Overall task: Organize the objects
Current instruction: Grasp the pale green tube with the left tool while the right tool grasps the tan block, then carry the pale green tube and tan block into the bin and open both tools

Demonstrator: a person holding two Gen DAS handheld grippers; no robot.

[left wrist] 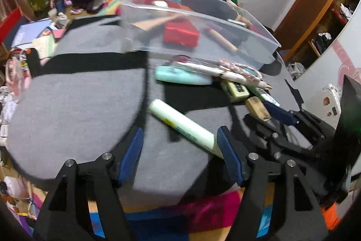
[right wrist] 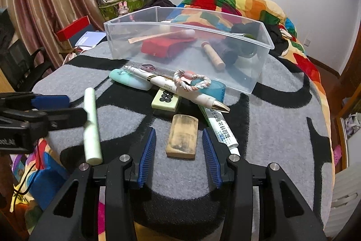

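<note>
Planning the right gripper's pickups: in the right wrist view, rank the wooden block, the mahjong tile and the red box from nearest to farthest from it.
1. wooden block, between the open jaws of the right gripper.
2. mahjong tile, just beyond, on the blanket.
3. red box, farthest, inside the clear bin.

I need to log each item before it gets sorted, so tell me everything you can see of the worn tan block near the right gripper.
The tan block is a flat rectangular slab with rounded edges, wood-like, its top smudged dark. It lies flat on the grey and black blanket, between the right gripper's open blue pads, neither touching it. A white tube lies just beside it.
</note>
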